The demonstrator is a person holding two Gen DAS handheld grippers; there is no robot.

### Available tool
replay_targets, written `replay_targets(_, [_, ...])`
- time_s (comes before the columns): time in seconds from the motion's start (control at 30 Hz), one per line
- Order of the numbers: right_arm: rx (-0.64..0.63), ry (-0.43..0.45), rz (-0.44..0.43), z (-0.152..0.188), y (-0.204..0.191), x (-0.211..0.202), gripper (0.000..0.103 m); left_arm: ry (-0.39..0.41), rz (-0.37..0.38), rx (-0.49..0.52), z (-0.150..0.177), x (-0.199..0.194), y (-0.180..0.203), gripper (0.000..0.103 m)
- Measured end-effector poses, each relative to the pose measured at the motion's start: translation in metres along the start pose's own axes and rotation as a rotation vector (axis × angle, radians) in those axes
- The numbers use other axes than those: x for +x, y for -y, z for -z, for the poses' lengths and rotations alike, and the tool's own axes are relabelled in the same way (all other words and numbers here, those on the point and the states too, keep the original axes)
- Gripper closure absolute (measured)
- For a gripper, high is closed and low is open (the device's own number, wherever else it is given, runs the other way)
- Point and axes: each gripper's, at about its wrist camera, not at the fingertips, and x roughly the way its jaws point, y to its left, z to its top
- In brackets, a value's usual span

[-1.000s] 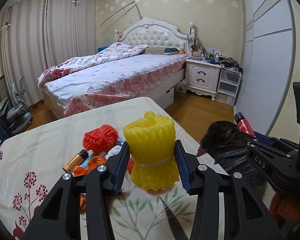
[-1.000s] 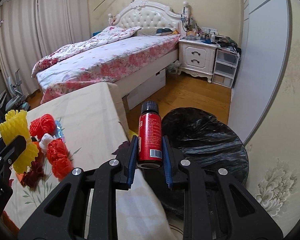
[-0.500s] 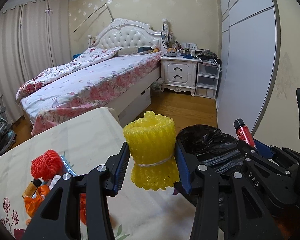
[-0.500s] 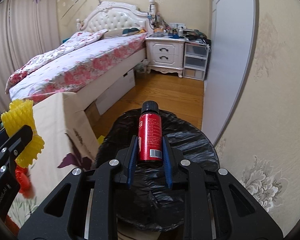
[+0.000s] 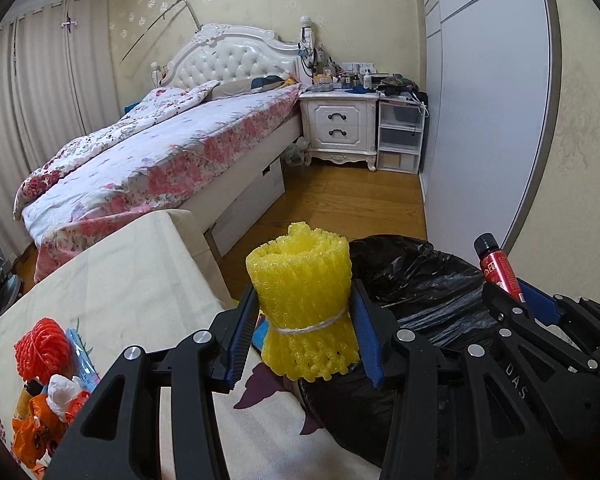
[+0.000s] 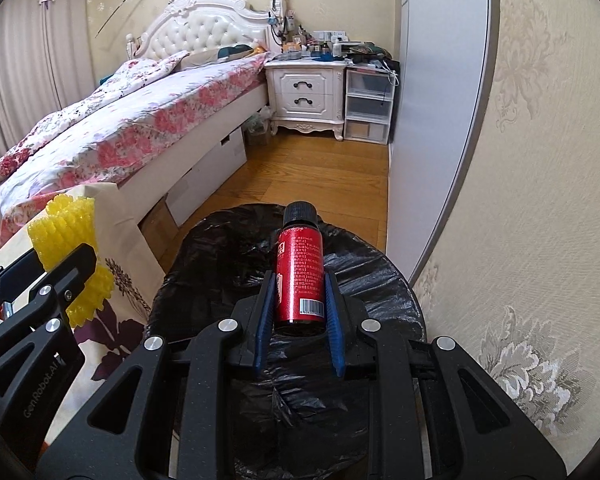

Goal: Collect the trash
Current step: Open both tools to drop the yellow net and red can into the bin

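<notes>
My left gripper is shut on a yellow foam net roll tied with string, held over the table's right edge beside the black trash bag. My right gripper is shut on a small red bottle with a black cap, held directly above the open black trash bag. The yellow roll and left gripper also show at the left of the right wrist view. The bottle shows at the right of the left wrist view.
On the cloth-covered table lie a red foam net, orange scraps and white wrappers. A bed, a white nightstand, a wooden floor and a wardrobe wall lie beyond.
Both grippers have swung right from the table toward the trash bag, carrying the yellow roll and the red bottle. The right gripper now hangs over the bag's opening.
</notes>
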Motion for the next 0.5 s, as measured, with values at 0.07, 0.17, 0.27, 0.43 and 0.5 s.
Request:
replay_targets(0.07, [0.005, -0.004, 0.004, -0.0001, -0.0005, 0.0019, 0.08, -0.007, -0.002, -0.001, -0.0011, 0.0051, -0.001, 0.057])
replay_targets(0.17, [0.008, -0.016, 0.008, 0.0009, 0.0011, 0.0059, 0.08, -0.021, -0.006, -0.007, -0.0016, 0.01, -0.0006, 0.05])
replay_targets(0.27, [0.016, -0.014, 0.012, 0.0002, 0.0034, 0.0068, 0.078, -0.029, -0.004, -0.014, -0.0002, 0.0119, -0.0021, 0.037])
replay_targets(0.43, [0.017, -0.005, 0.03, -0.0003, 0.0053, 0.0047, 0.067, -0.031, -0.027, -0.021, 0.0025, 0.0101, -0.0042, 0.027])
replay_targets(0.5, [0.015, -0.002, 0.033, -0.0003, 0.004, 0.0034, 0.065, -0.031, -0.035, -0.033, 0.0031, 0.0081, -0.0082, 0.025])
